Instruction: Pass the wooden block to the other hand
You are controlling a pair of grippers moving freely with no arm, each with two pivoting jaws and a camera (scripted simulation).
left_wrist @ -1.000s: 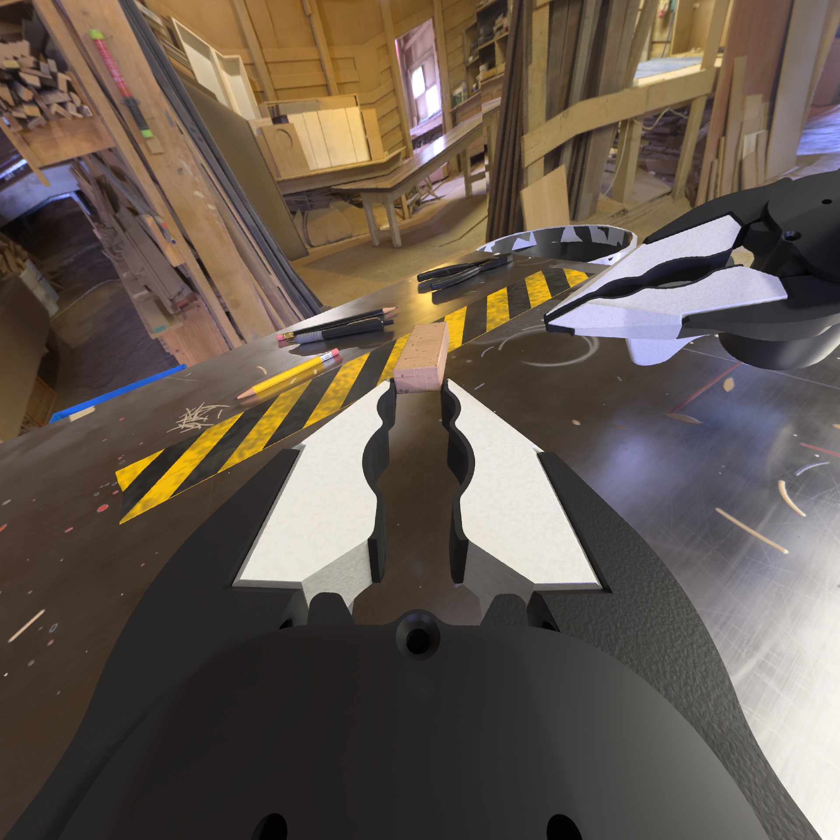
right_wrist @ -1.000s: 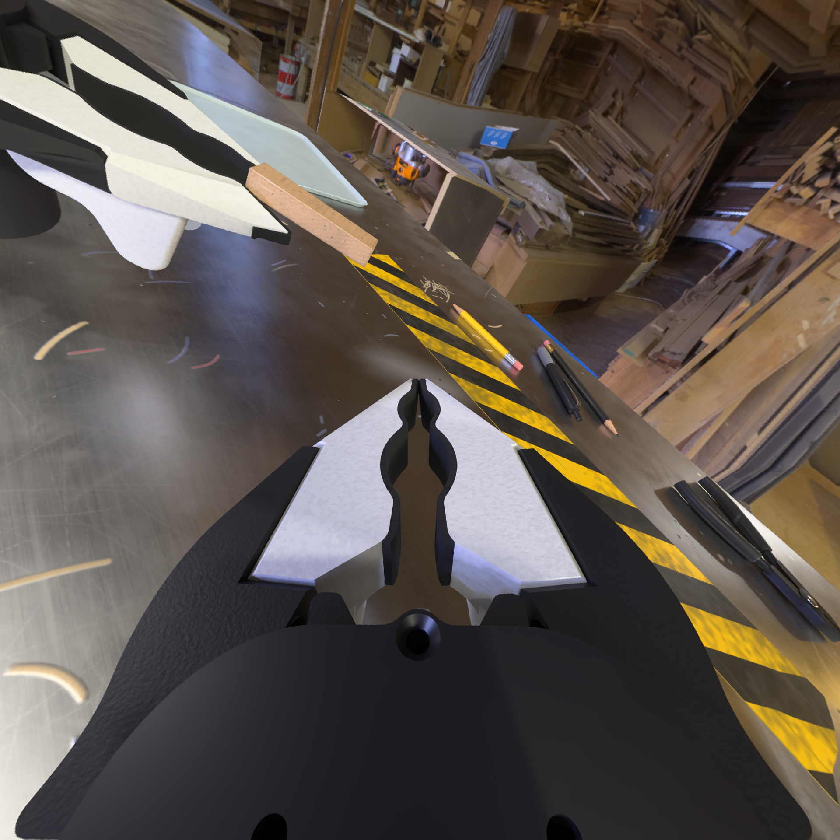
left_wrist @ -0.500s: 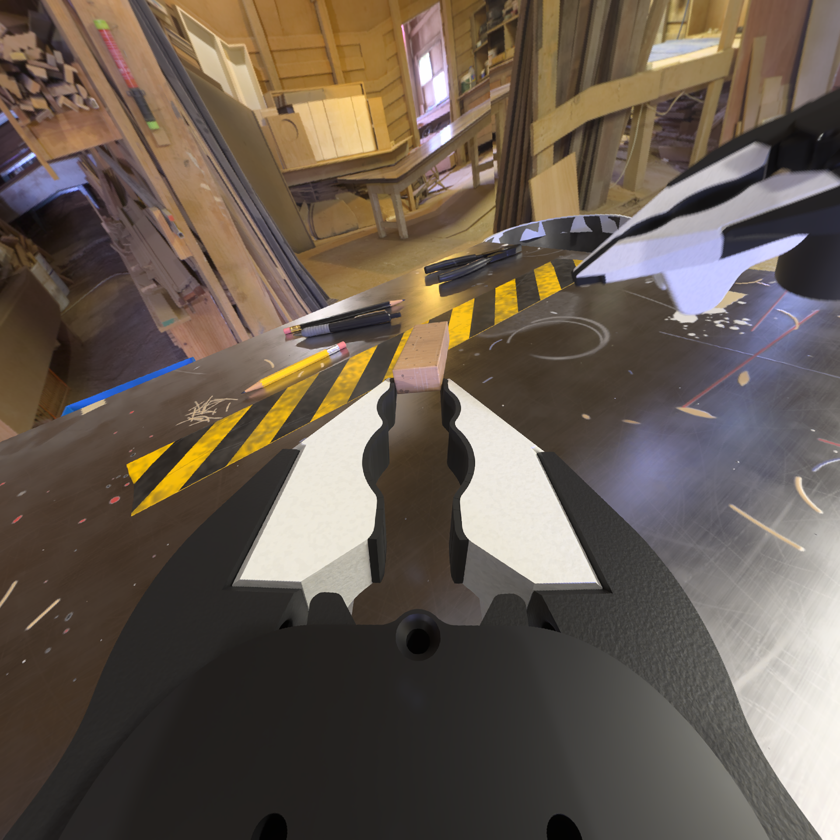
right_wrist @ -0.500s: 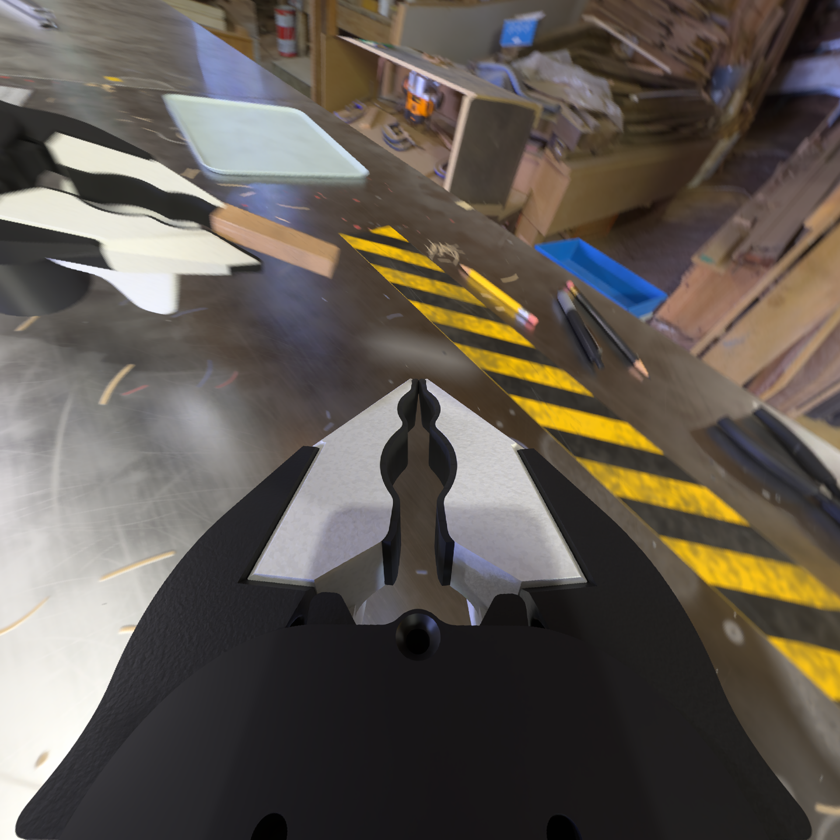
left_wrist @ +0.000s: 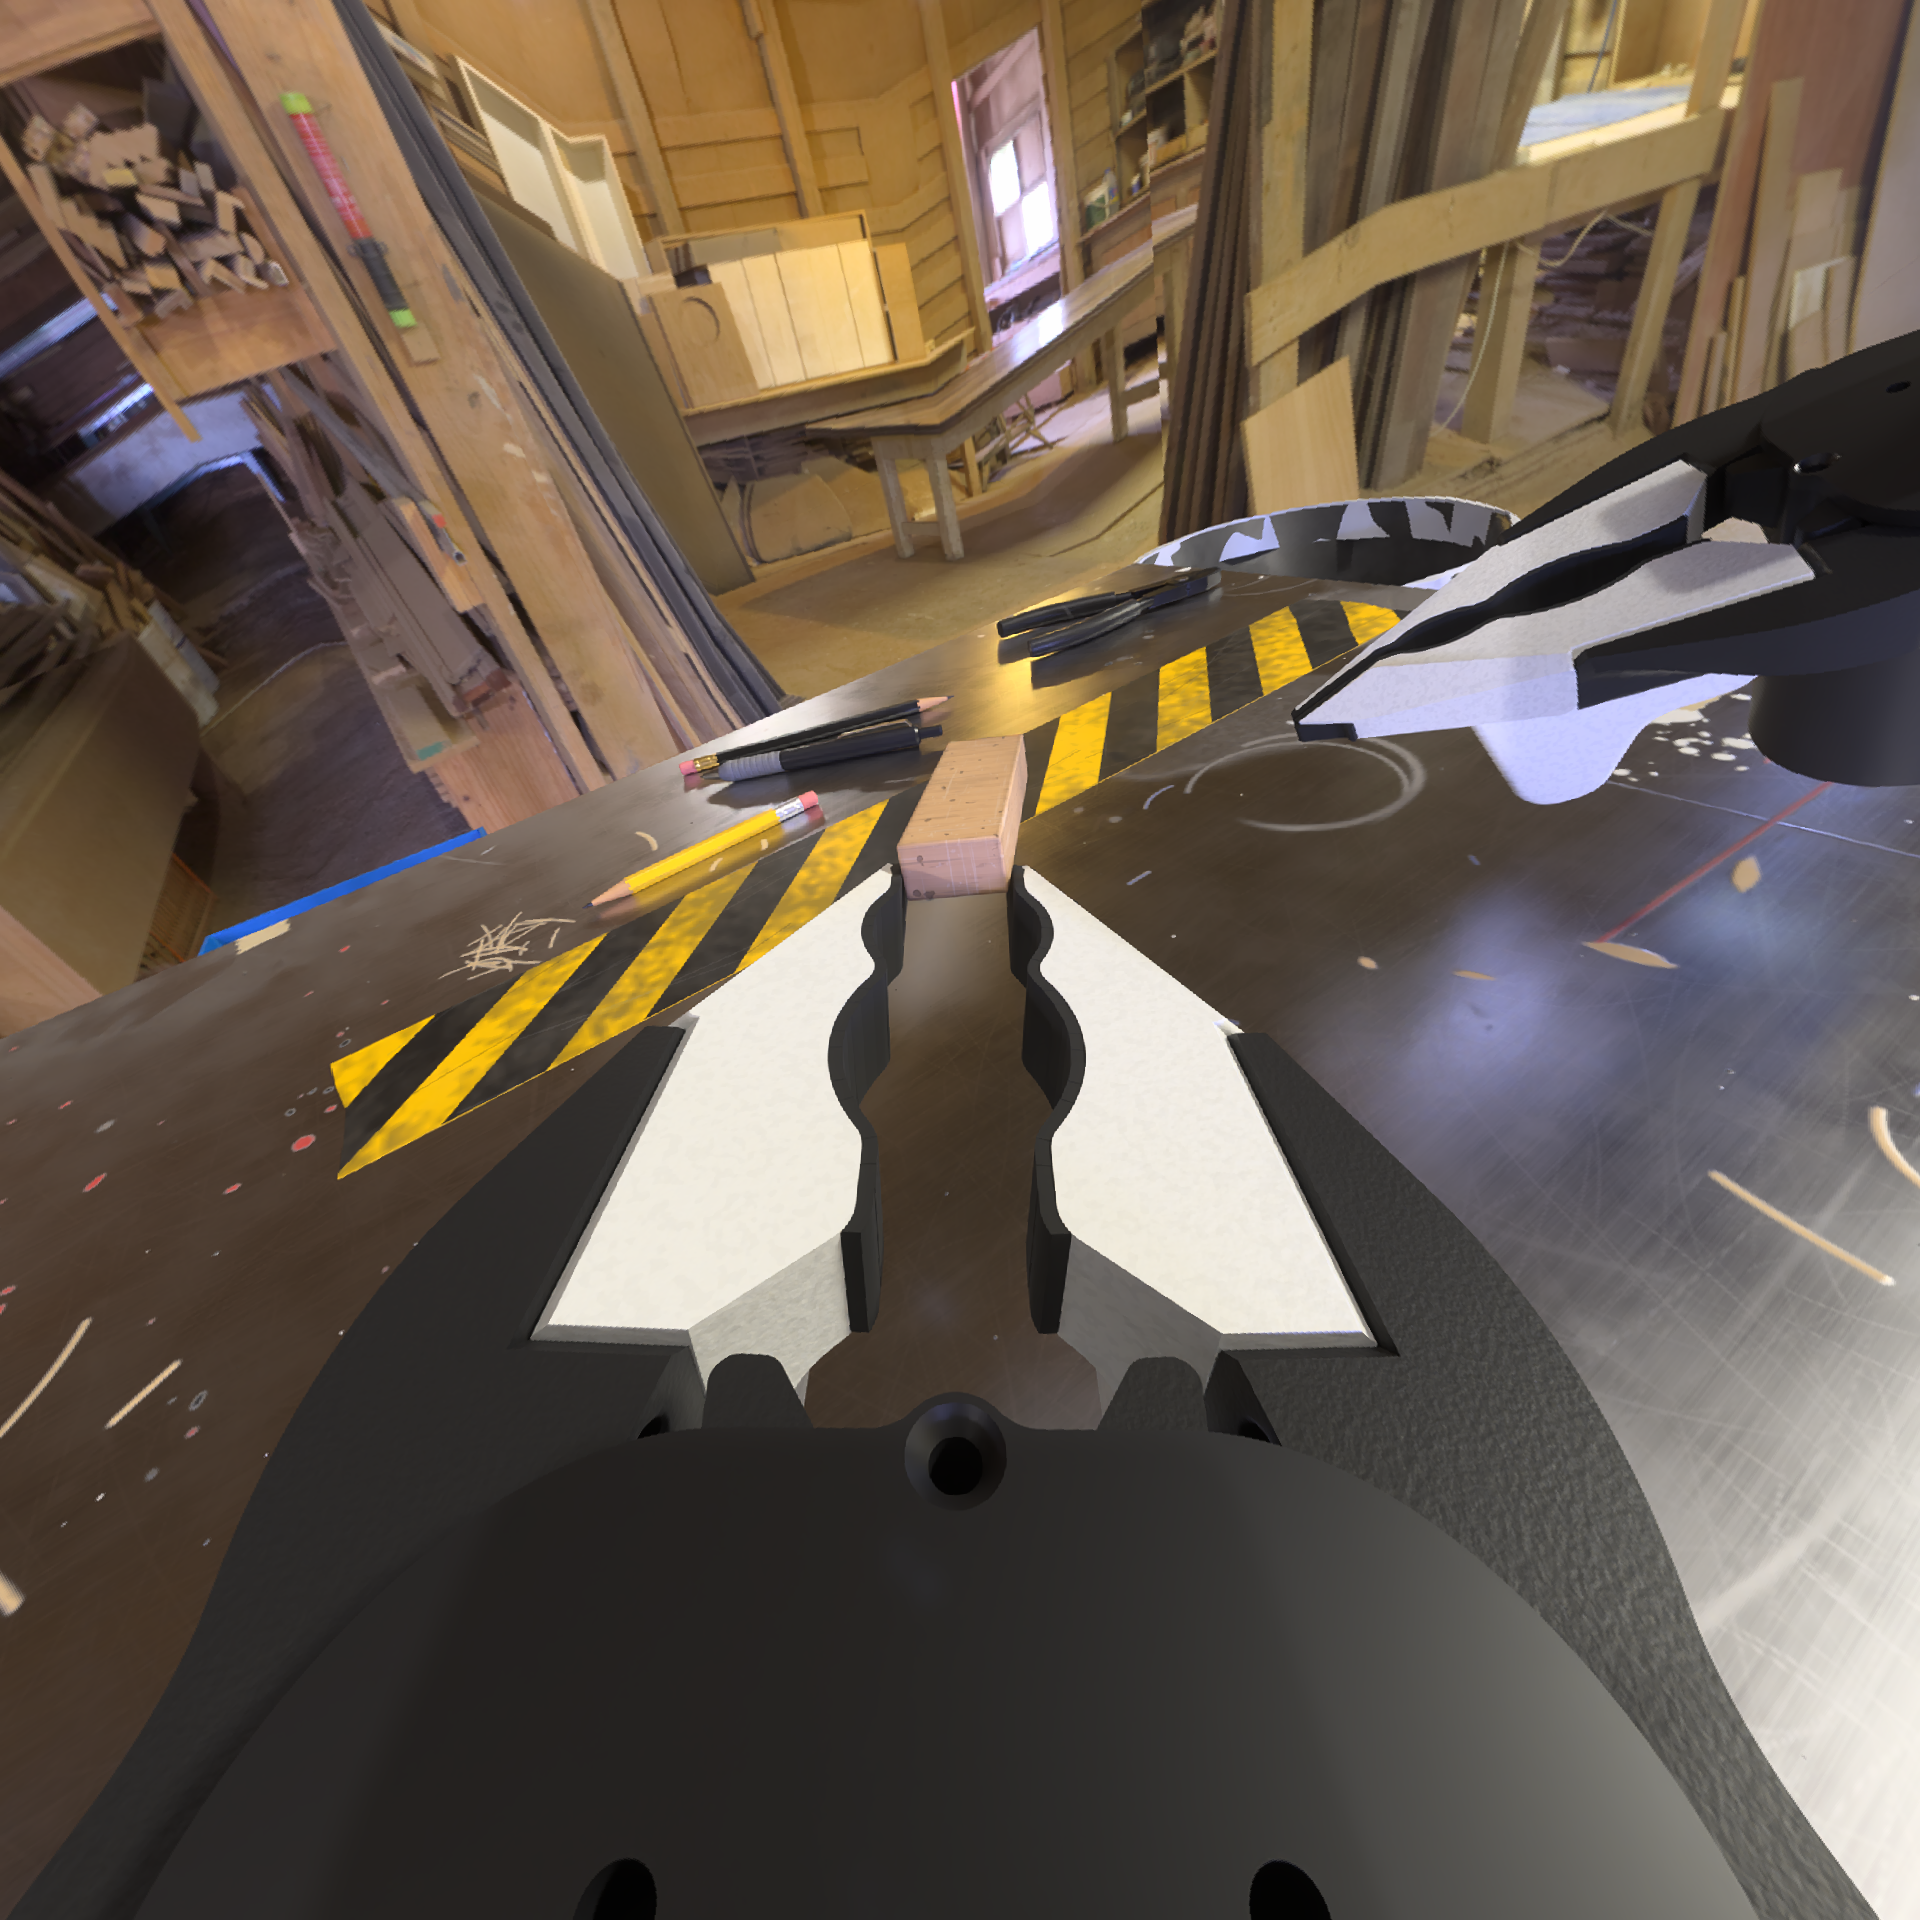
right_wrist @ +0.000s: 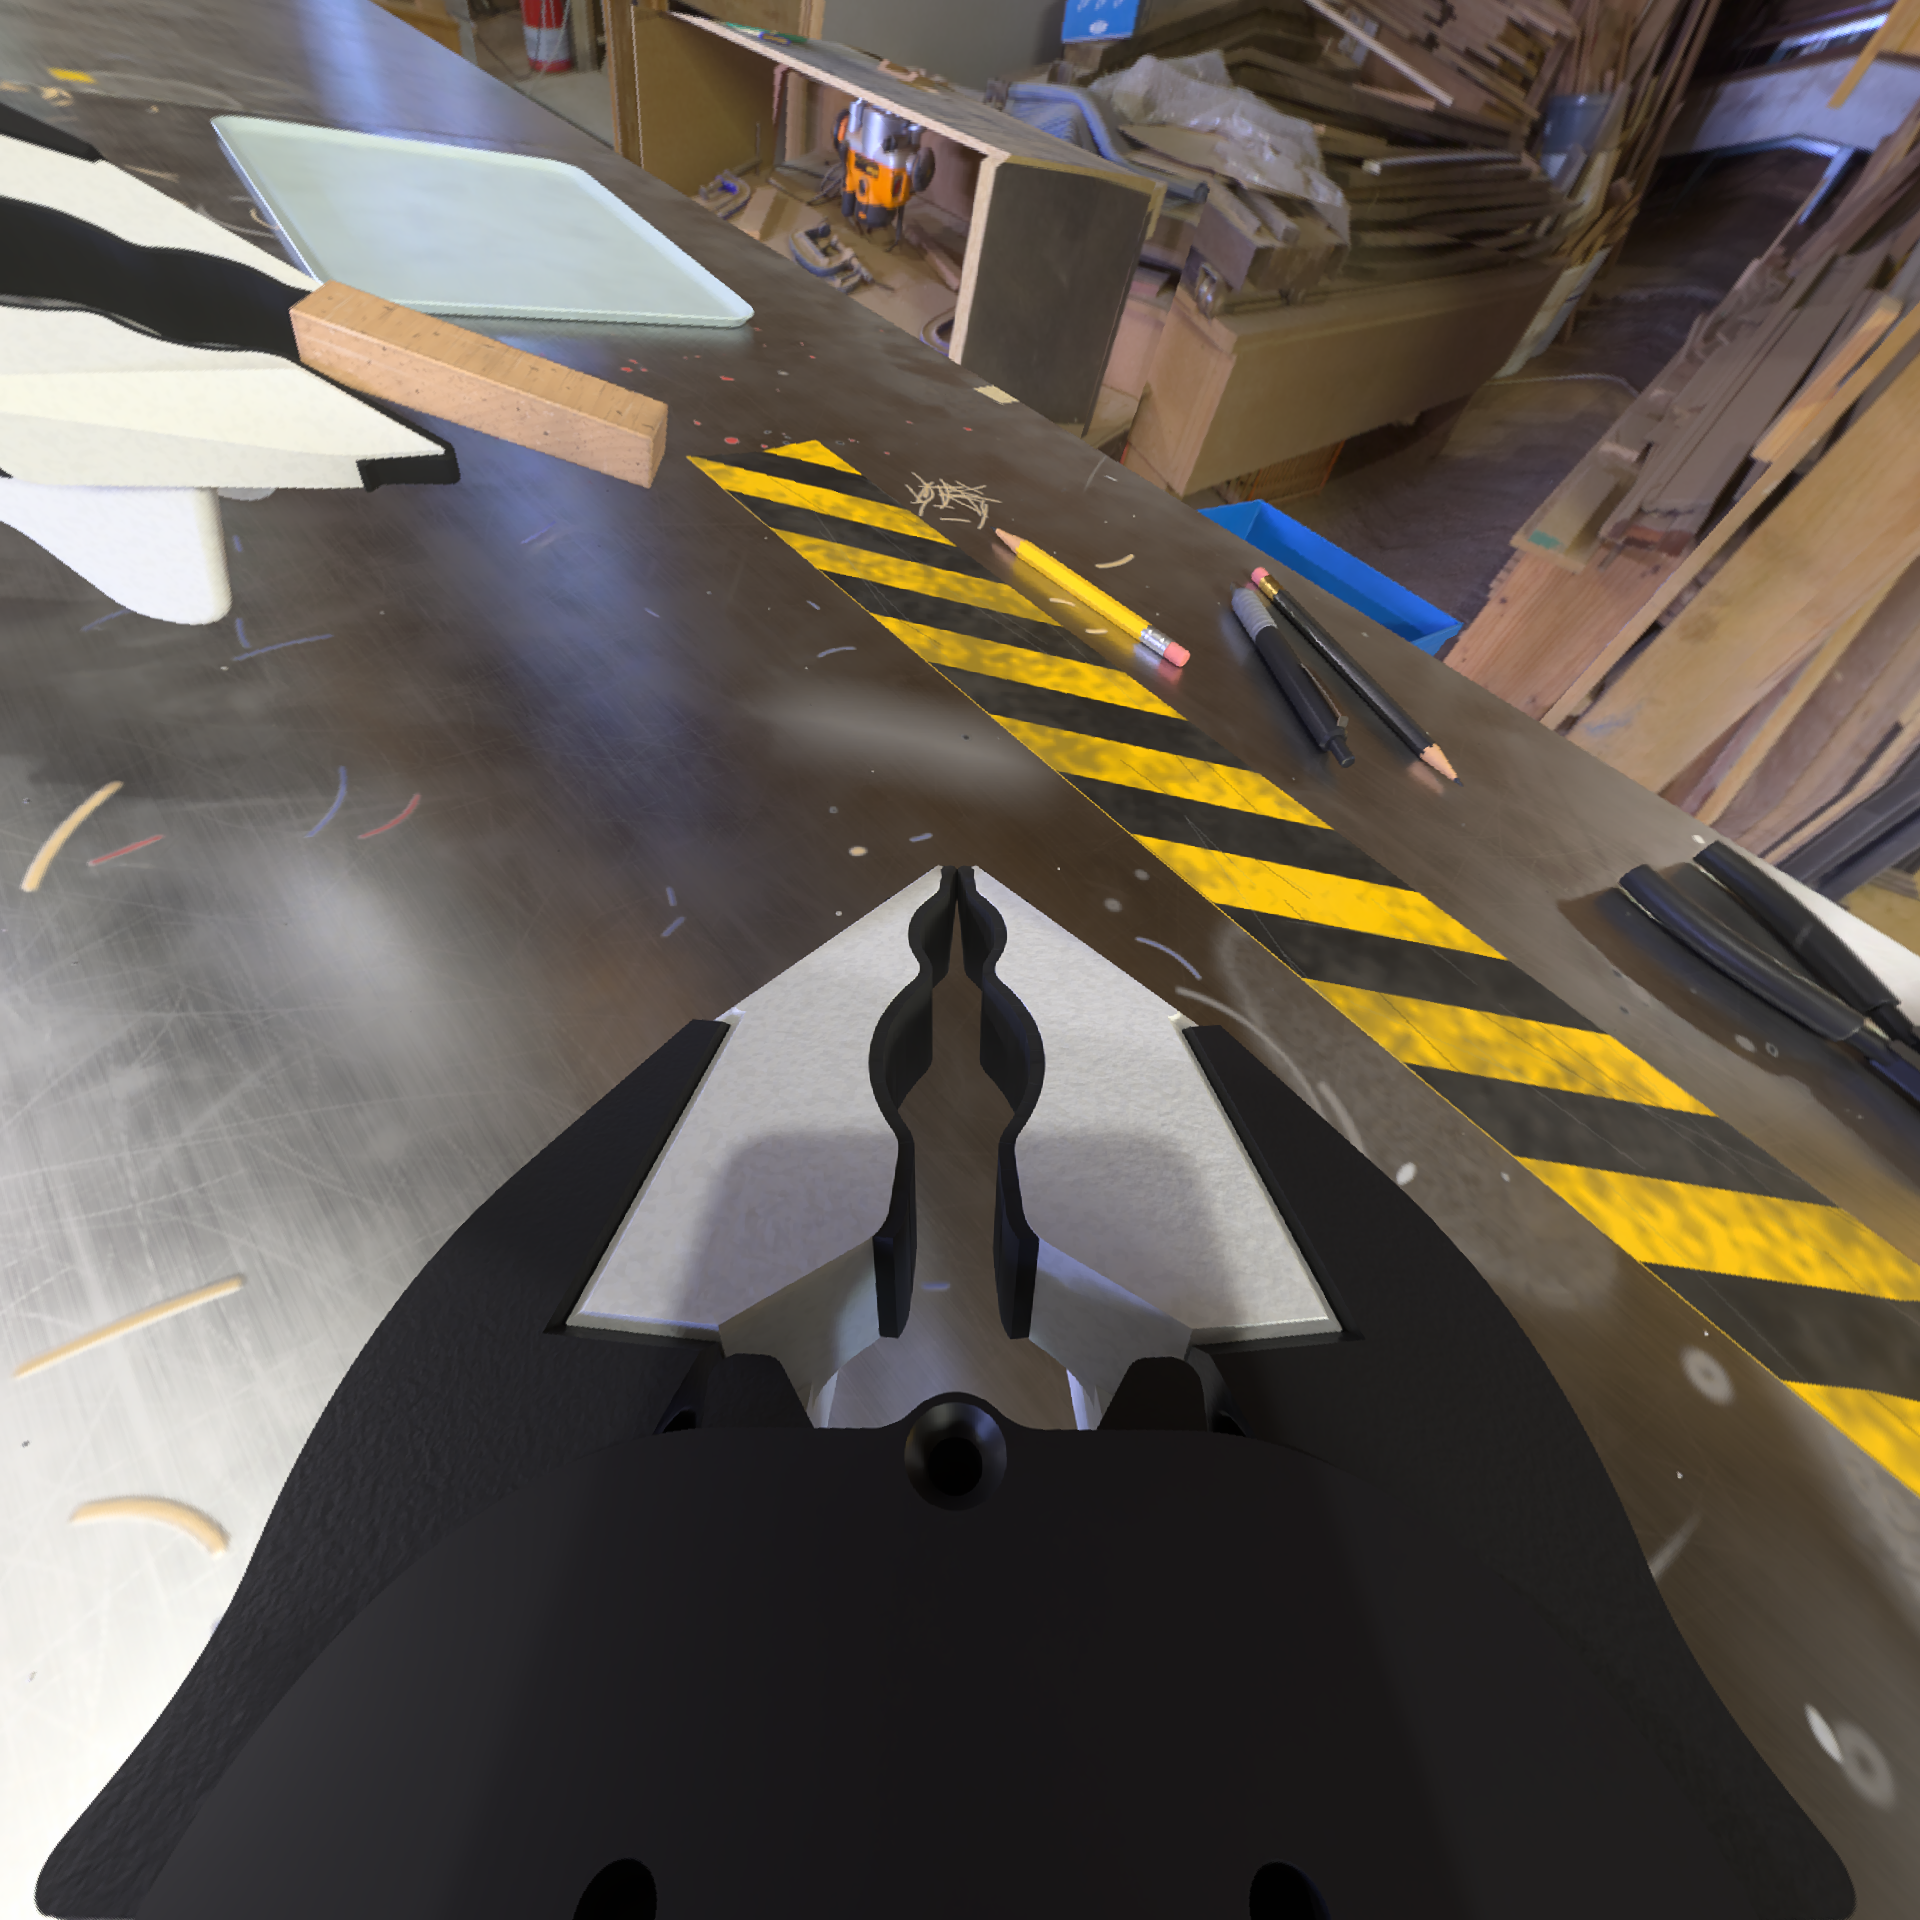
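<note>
A long pale wooden block (left_wrist: 961, 821) is clamped at its near end between the fingertips of my left gripper (left_wrist: 958, 883) and sticks out forward above the dark workbench (left_wrist: 1455, 1039). In the right wrist view the block (right_wrist: 478, 379) juts out of the left gripper (right_wrist: 364, 384) at the upper left, level, above the bench. My right gripper (right_wrist: 956, 878) is shut and empty, off to the side of the block, with its tips pointing over the bench. It also shows at the right of the left wrist view (left_wrist: 1314, 727), apart from the block.
A yellow-and-black hazard stripe (right_wrist: 1247, 810) runs along the bench. By it lie a yellow pencil (right_wrist: 1091, 597), a black pen and pencil (right_wrist: 1320, 675) and black pliers (left_wrist: 1101, 613). A pale green tray (right_wrist: 468, 218) lies behind the block. A patterned bowl (left_wrist: 1330, 530) stands at the far edge.
My right gripper has swung and tilted, so the block and tray now sit higher and farther in its view. My left gripper has kept hold of the block, almost still.
</note>
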